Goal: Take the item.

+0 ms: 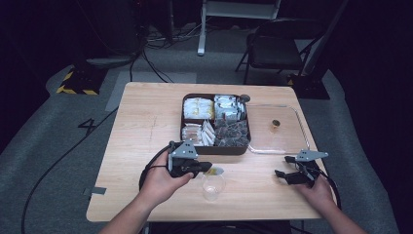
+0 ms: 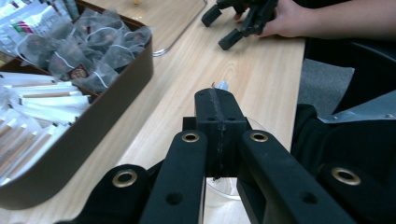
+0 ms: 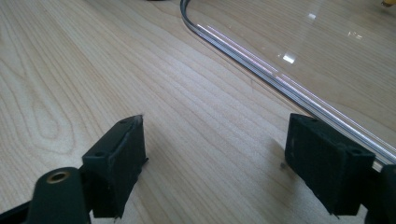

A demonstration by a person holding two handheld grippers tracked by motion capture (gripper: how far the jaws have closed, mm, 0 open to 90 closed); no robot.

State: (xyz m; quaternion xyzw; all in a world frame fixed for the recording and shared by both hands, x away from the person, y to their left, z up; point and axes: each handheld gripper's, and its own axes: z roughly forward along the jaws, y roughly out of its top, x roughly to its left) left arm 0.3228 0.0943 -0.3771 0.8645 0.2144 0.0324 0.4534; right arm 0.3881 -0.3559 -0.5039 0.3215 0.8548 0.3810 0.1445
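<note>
Sachet point(image 1: 215, 171), small and pale, is pinched at the tips of the left tongs point(image 1: 208, 170), whose jaws are pressed together on it; in the left gripper view only a sliver of it pokes out past the closed tips point(image 2: 222, 86); it hangs just above the rim of the clear plastic cup point(image 1: 213, 185), which stands on the tabletop point(image 1: 146, 126) at about 6 o'clock from the sachet; the sachet's long axis seems to run roughly from 9 to 3 o'clock, in line with the jaws; the likely coming move, judged from this alone, is a short lowering or release into the cup, and the left hand is plainly the nearer one; the right tongs point(image 1: 281, 175) rest well apart toward 3 o'clock, jaws spread and holding nothing, just beside the edge of the clear tray point(image 3: 261, 65); the brown compartment box point(image 1: 215, 148) of packets and tea bags lies at 12 o'clock from the cup.
</note>
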